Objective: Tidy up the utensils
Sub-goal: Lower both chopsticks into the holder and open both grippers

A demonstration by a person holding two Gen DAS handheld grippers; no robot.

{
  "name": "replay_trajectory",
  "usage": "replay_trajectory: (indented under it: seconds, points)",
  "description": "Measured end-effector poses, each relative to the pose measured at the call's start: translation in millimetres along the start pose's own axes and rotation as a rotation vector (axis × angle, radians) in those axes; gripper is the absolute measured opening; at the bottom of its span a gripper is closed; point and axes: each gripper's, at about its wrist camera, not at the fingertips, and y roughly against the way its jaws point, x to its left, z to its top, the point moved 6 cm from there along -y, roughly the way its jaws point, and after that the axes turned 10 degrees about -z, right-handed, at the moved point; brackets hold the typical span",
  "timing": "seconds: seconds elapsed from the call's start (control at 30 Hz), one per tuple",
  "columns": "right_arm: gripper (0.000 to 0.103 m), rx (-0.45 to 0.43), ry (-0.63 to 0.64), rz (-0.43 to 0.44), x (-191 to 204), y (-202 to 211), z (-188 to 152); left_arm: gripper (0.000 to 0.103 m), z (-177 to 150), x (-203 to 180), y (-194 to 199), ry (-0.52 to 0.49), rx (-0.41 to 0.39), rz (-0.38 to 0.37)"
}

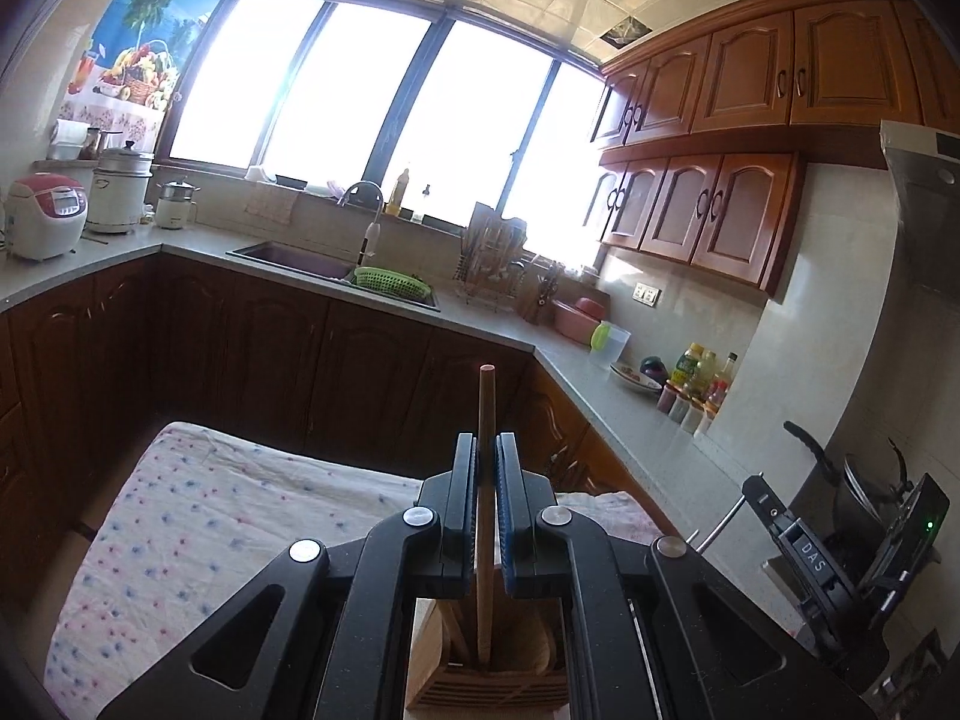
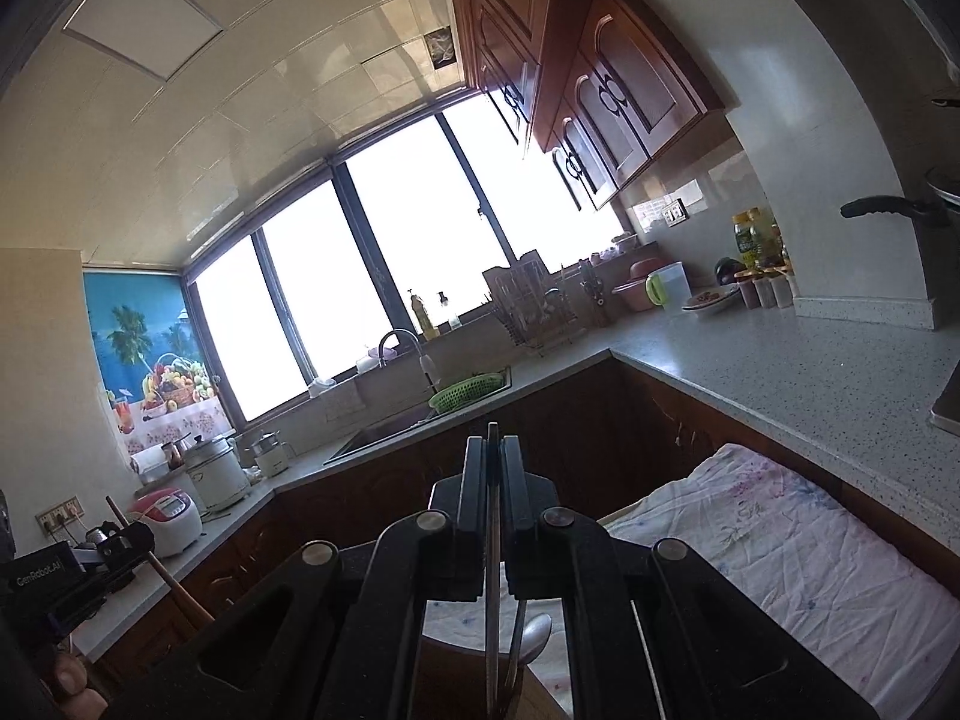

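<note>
Both of your grippers are clamped on utensils above the holder.

Your left gripper (image 1: 486, 450) has its jaws closed on a wooden stick (image 1: 485, 480) that stands upright, its lower end down inside the wooden utensil holder (image 1: 486, 684) directly beneath the fingers. Your right gripper (image 2: 493, 456) pinches a thin metal utensil (image 2: 492, 570), blade edge-on between the pads; a metal spoon (image 2: 534, 630) sits just below it. The floral cloth (image 1: 210, 516) spreads left of your left gripper.
</note>
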Motion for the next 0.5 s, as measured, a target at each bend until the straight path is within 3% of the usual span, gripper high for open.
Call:
replay_trajectory:
  seconds: [0.23,0.5]
  points:
    - [0.004,0.061,0.023,-0.003,-5.6,-2.0,-30.7,0.005,-31.9,16.5,-20.7,-0.001,0.095,0.022]
    - [0.005,0.166,0.096,0.0,-0.5,-11.4,-54.0,0.006,-25.6,27.9,-21.4,0.0,0.135,0.019]
